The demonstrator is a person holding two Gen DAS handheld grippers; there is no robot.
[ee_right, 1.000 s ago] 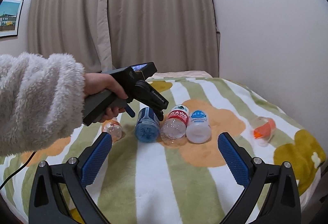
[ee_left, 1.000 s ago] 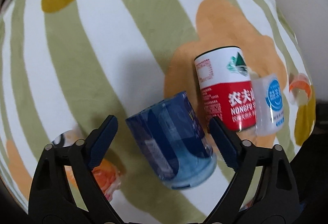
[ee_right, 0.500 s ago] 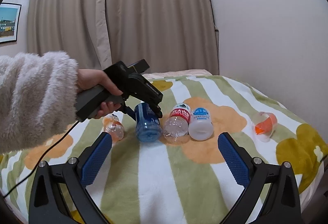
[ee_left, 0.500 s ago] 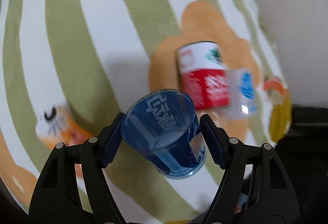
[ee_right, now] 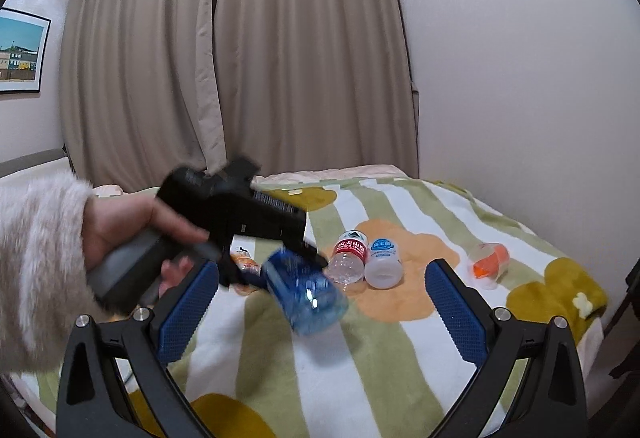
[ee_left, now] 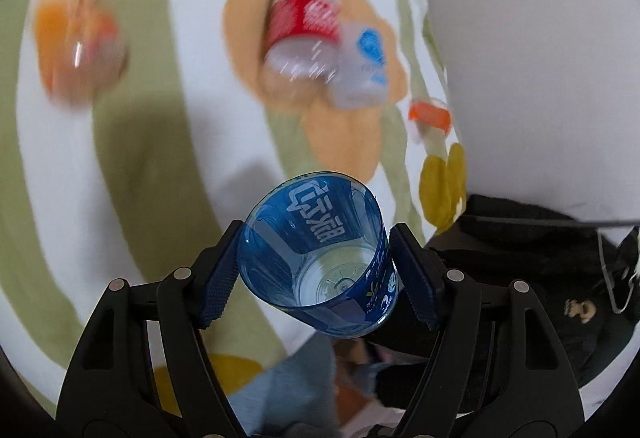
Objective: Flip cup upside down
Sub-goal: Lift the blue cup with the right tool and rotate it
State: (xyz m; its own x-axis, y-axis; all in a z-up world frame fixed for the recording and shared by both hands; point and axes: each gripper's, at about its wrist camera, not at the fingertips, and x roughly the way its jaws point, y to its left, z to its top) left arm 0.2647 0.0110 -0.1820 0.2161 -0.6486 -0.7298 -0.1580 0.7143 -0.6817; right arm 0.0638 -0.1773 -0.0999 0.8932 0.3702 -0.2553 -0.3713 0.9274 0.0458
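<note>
While the left gripper [ee_left: 316, 278] clamps the blue cup [ee_left: 320, 262], left wrist view shows its mouth toward the lens, nothing inside. Judgement: roll the wrist fully before lowering onto the bed [ee_left: 160, 165]. Right wrist view: cup [ee_right: 306, 294] aloft at 9 o'clock from the empty red-label bottle [ee_right: 350, 258]; right gripper [ee_right: 322, 308] fingers wide, holding nothing.

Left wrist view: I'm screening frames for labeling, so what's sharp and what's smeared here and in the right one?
Left wrist: blue cup and left gripper sharp, blanket cups motion-smeared. Right wrist: cup blurred, curtains crisp, edges fisheye-bent.
</note>
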